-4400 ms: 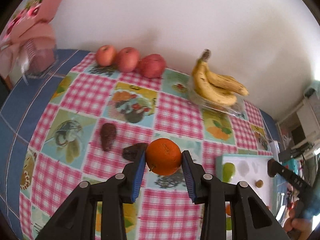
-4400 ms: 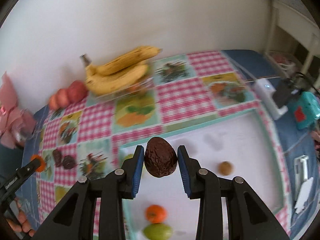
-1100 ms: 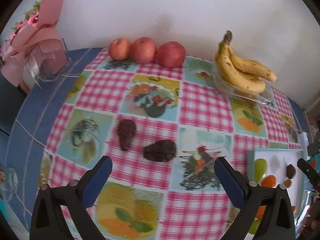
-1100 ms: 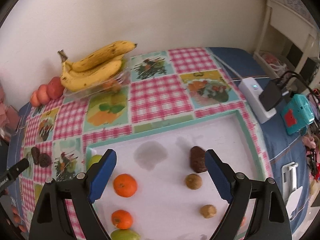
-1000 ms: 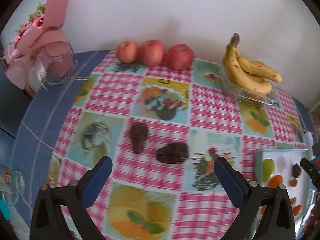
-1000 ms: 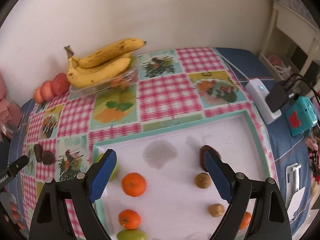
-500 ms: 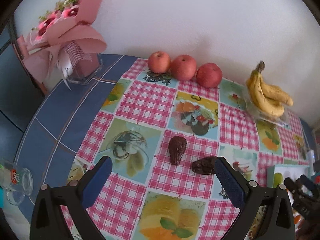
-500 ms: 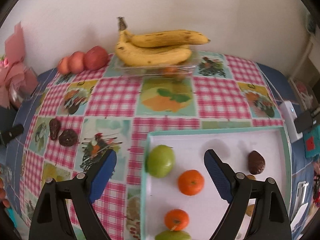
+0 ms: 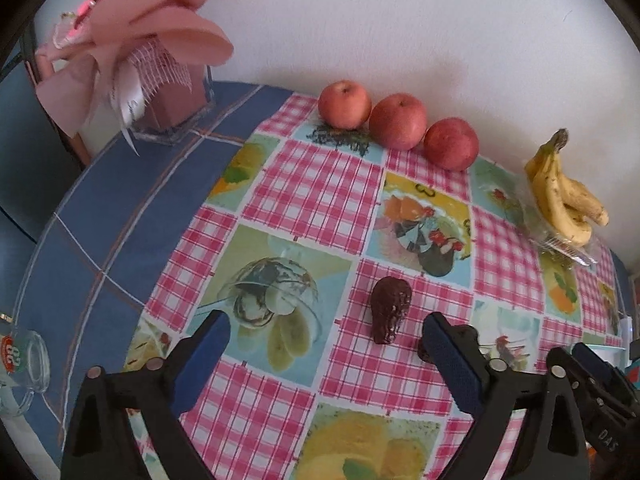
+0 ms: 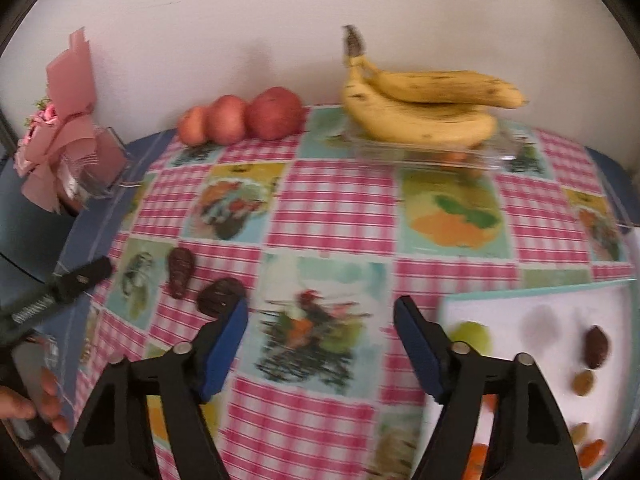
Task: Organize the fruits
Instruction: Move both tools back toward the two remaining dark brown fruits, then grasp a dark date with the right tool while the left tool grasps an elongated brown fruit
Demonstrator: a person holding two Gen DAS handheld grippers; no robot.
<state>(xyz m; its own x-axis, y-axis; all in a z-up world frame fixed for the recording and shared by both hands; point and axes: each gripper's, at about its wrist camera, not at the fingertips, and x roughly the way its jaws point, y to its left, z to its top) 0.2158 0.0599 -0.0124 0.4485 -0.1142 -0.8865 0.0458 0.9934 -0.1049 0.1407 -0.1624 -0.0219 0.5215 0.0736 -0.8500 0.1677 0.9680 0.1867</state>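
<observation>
Two dark brown avocados lie on the checked tablecloth: an upright one (image 9: pixel 390 314) (image 10: pixel 180 266) and a rounder one (image 10: pixel 221 296), mostly hidden behind my finger in the left wrist view (image 9: pixel 425 354). My left gripper (image 9: pixel 324 354) is open and empty, low over the cloth with the upright avocado between its fingers' line. My right gripper (image 10: pixel 320 342) is open and empty, just right of the rounder avocado. The white tray (image 10: pixel 560 300) at right holds a green fruit (image 10: pixel 472 336), an avocado (image 10: pixel 597 347), oranges and small brown fruits.
Three red apples (image 9: pixel 398 122) (image 10: pixel 240 120) line the wall. Bananas (image 9: pixel 560 196) (image 10: pixel 424 108) rest on a clear container. A pink bouquet in a glass vase (image 9: pixel 136 52) stands far left. A glass mug (image 9: pixel 24 364) sits at the left edge.
Both grippers have swung left from the tray toward the two avocados on the cloth. Both stay open and empty; earlier they held an orange and an avocado, which now lie in the tray.
</observation>
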